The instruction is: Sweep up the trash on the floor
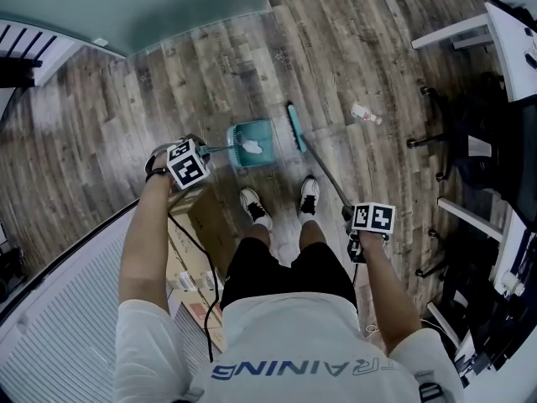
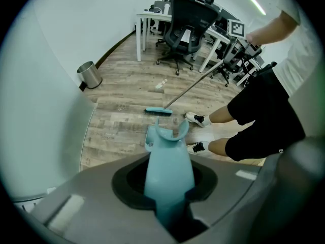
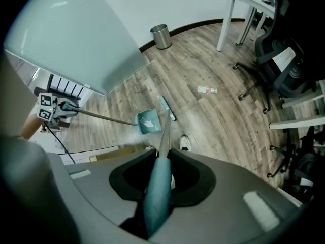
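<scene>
Wood-plank floor [image 1: 101, 133] fills the room, with a pale partition wall [image 1: 134, 7] on one side and white desks [image 2: 152, 19] and black office chairs [image 2: 185, 27] on the other. The person [image 1: 285, 267], in black shorts and white sneakers [image 1: 252, 201], stands at the middle and holds a tool in each hand.

The broom [image 1: 296, 127] runs on a long thin handle from the right gripper [image 1: 369, 221]. Its teal head rests on the boards just beside the right edge of the dustpan [image 1: 239, 159]. The right gripper's jaws are clamped around the broom's teal grip. The left gripper [image 1: 186, 163] is clenched on the dustpan's teal handle, and the pan sits flat on the floor just ahead of the shoes.

A metal waste bin [image 3: 161, 36] stands against the far wall. A small plastic bottle [image 1: 366, 113] lies on the floor to the right of the broom head, well apart from the pan. A crumpled white scrap [image 1: 252, 148] lies inside the dustpan.
</scene>
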{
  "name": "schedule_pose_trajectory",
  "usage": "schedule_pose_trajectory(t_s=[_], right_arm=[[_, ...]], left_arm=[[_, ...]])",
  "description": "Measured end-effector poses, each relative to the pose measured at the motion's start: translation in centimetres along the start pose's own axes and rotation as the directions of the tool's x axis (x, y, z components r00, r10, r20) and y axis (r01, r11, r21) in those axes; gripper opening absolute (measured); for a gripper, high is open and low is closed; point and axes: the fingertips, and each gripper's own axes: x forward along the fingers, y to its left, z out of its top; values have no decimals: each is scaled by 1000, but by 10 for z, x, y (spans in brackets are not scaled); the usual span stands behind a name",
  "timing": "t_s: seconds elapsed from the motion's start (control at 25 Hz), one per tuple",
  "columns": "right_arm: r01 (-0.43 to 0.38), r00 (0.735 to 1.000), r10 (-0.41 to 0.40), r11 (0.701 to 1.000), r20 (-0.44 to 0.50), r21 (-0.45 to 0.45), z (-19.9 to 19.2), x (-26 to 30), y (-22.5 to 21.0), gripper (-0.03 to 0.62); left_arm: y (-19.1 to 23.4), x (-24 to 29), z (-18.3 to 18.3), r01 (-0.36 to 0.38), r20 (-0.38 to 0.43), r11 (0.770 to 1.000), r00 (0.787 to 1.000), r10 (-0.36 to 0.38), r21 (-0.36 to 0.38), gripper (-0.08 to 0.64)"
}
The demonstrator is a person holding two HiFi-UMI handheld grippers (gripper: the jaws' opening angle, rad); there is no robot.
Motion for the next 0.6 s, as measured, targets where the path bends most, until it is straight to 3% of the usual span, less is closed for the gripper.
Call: schedule_pose_trajectory(t_s=[0.28,0.6], right_arm=[[110,991,-113,993,69,46,29,-17,-51,109],[234,963,-243,968,118,87,45,-25,-81,109]], left_arm=[[3,0,1,4,-1,1000,1000,-4,2,91],[6,-1,0,4,8,1000,1000,-4,2,91]])
